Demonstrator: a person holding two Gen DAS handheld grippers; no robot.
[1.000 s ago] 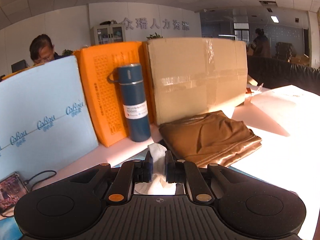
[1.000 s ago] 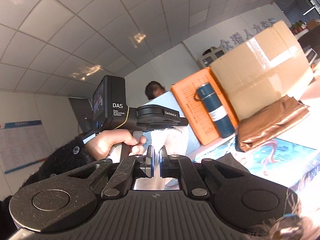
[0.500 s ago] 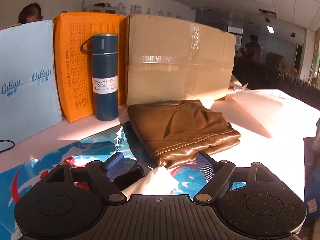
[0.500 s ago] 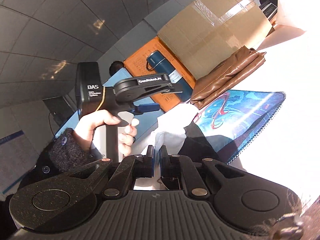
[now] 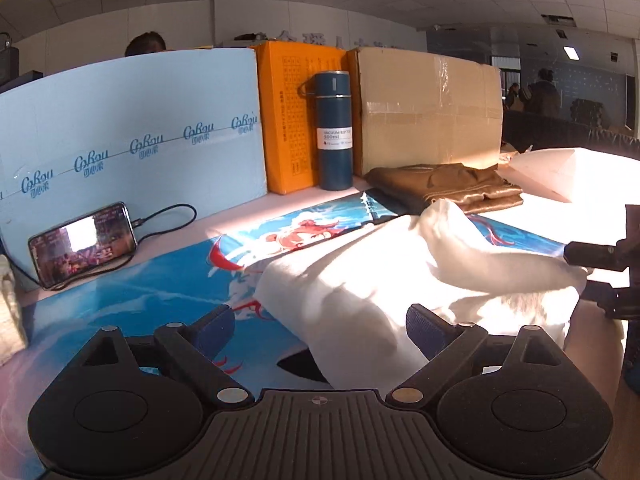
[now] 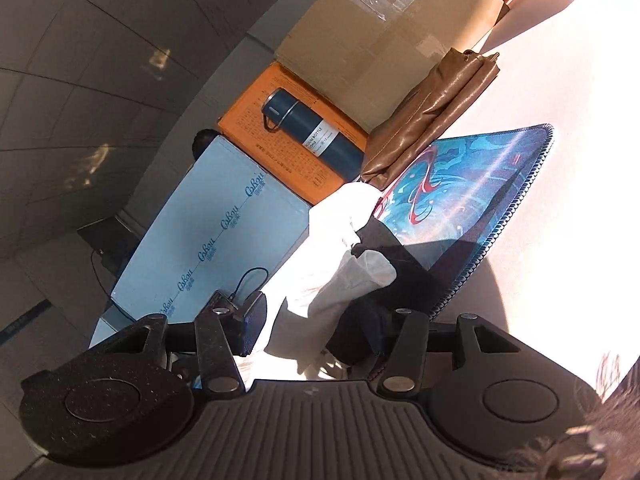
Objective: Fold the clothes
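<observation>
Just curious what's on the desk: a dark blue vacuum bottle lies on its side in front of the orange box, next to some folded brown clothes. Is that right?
Not quite. The vacuum bottle stands upright, not on its side, as the left wrist view shows. It is in front of the orange box, next to the folded brown clothes.

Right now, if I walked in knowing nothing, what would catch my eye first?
Probably the white cloth, lit by sun, lying crumpled on the bright blue mat between the open left gripper and open right gripper. Behind it, a folded brown garment lies beside a dark blue bottle standing against the boxes.
</observation>
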